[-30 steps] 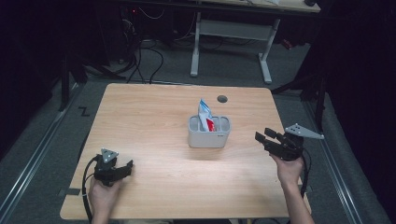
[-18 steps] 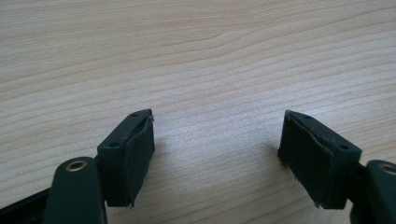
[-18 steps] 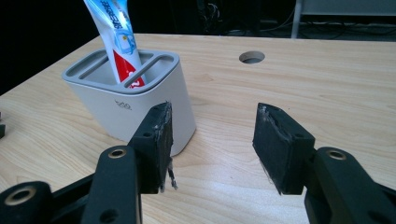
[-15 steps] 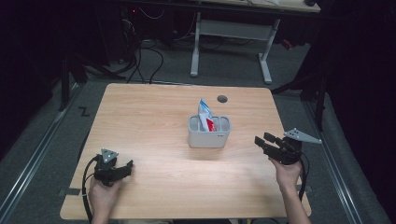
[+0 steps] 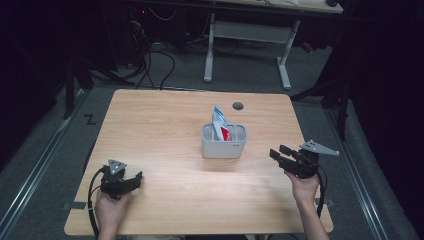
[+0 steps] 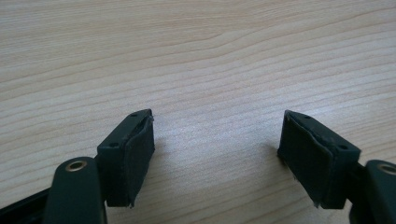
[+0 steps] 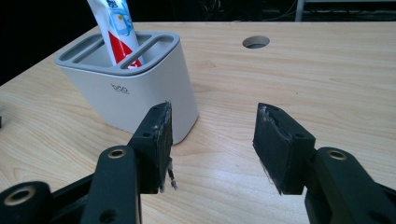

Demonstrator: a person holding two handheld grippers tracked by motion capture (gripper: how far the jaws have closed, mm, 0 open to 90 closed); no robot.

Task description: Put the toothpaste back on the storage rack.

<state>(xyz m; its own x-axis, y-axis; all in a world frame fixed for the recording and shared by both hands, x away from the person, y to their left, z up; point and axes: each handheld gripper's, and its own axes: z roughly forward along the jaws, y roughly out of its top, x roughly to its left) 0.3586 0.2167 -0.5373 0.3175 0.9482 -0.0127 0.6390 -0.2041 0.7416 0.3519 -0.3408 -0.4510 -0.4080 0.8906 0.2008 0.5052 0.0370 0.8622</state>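
On the wooden worktop (image 5: 165, 125), the left claw (image 5: 131, 181) sits low near the front left corner, held in the person's left hand (image 5: 111, 210); its jaws are spread with nothing between them, only bare wood beneath. Near the middle stands a grey holder (image 5: 223, 141) with a tube (image 5: 219, 121) upright in one of its slots. A round hole (image 5: 238, 106) lies behind it. At the right, well apart from the holder, the right claw (image 5: 279, 153) points toward it, jaws spread and empty.
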